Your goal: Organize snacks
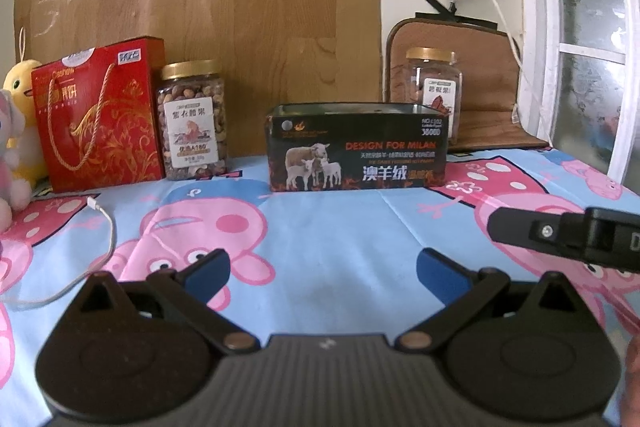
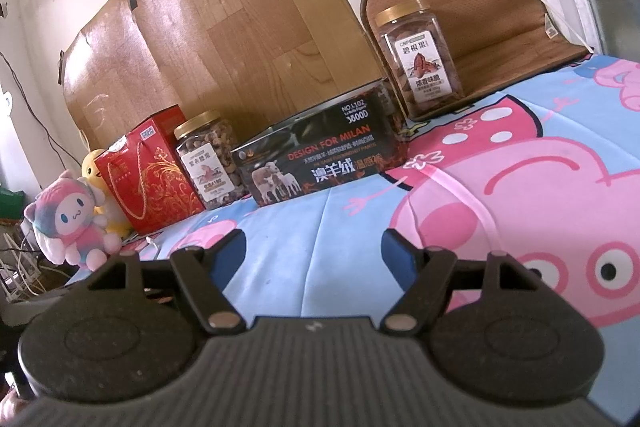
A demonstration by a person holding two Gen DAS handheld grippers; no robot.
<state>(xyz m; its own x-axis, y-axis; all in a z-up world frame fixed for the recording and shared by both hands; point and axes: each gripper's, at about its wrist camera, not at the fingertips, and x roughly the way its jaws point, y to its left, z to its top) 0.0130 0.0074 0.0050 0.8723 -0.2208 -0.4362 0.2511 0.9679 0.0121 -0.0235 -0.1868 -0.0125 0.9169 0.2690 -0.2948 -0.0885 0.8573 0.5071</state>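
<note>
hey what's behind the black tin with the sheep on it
Behind the black tin, toward its right end, stands a gold-lidded jar of pecans; the tin covers its bottom in the left wrist view. Farther back a wood-grain board leans on the wall. The tin's inside is not visible.

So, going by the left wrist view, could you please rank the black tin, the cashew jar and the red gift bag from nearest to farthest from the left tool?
1. Black tin, straight ahead.
2. Cashew jar, ahead-left.
3. Red gift bag, far left.
</note>
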